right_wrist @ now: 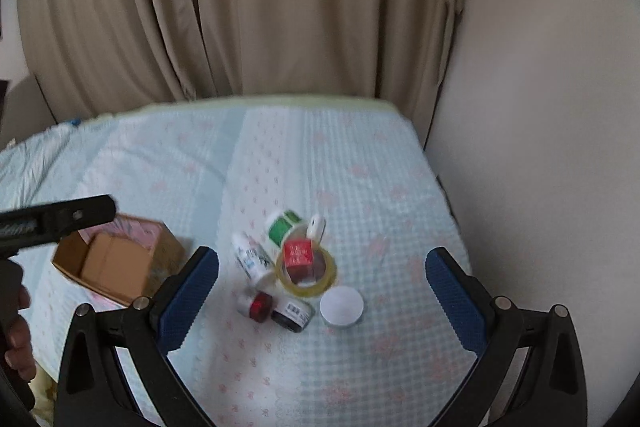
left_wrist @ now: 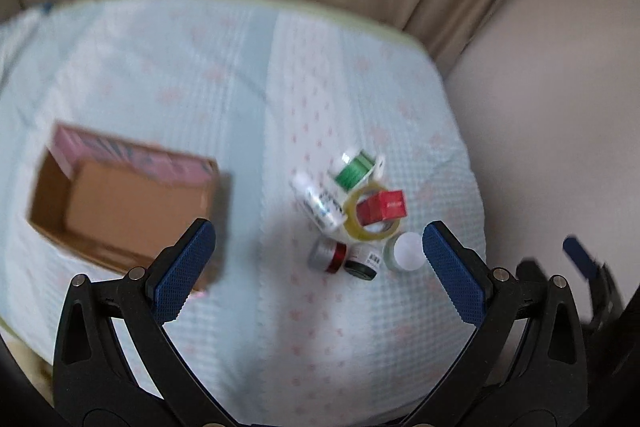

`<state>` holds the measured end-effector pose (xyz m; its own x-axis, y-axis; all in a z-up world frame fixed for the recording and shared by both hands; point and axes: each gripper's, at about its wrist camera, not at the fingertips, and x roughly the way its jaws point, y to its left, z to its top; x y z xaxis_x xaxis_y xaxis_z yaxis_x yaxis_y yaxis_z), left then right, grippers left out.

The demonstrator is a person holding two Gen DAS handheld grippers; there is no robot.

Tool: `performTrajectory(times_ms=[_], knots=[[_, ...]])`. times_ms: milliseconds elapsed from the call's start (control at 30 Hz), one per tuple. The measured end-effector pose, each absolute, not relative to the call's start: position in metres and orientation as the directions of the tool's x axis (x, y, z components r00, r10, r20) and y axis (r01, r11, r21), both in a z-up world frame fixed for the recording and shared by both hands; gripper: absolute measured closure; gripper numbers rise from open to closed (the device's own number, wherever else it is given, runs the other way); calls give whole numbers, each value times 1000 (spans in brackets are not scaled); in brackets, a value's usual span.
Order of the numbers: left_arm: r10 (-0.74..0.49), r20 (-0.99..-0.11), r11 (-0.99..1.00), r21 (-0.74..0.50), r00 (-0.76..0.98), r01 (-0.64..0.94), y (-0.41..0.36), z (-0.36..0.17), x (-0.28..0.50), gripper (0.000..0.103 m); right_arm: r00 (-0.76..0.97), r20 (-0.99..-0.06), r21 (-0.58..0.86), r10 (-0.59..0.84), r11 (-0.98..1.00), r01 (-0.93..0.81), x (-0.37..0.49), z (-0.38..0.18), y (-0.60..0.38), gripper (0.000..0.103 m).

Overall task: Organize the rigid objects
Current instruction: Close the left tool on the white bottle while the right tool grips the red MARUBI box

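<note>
A cluster of small objects lies on the bed: a green spool point(left_wrist: 352, 171) point(right_wrist: 282, 225), a white bottle point(left_wrist: 318, 205) point(right_wrist: 252, 259), a red box point(left_wrist: 382, 205) point(right_wrist: 298, 253) inside a clear tape ring point(left_wrist: 370, 229) point(right_wrist: 306, 281), a silver-red jar point(left_wrist: 328, 255) point(right_wrist: 256, 305), a dark jar point(left_wrist: 362, 261) point(right_wrist: 293, 315) and a white round lid point(left_wrist: 406, 251) point(right_wrist: 342, 306). An open cardboard box point(left_wrist: 120, 211) point(right_wrist: 114, 263) sits to their left. My left gripper point(left_wrist: 318, 267) is open above the bed, nothing between its fingers. My right gripper point(right_wrist: 322, 291) is open too, above the cluster.
The bed has a light blue quilt point(left_wrist: 240, 87) point(right_wrist: 360, 187) with pink flowers. Beige curtains point(right_wrist: 260, 7) hang behind it and a pale wall point(right_wrist: 540, 147) stands at the right. A hand point(right_wrist: 16, 339) holds the left gripper's handle at the left edge.
</note>
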<state>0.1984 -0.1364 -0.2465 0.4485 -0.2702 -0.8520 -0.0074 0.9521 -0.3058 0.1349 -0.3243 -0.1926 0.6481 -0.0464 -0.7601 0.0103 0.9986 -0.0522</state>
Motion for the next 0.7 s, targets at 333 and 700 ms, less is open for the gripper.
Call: performTrajectory(times_ms=[333,700], knots=[[-321,-914,920,-363,249,-145,-172,-397,292,6,526,-850,-70,-19,995,-77,195,-323,-316,11],[-348,-931,912,-363,110,-191,-193,-495,333,28,506,-862,-73,-32,996,-60,239,-416,-313,39]])
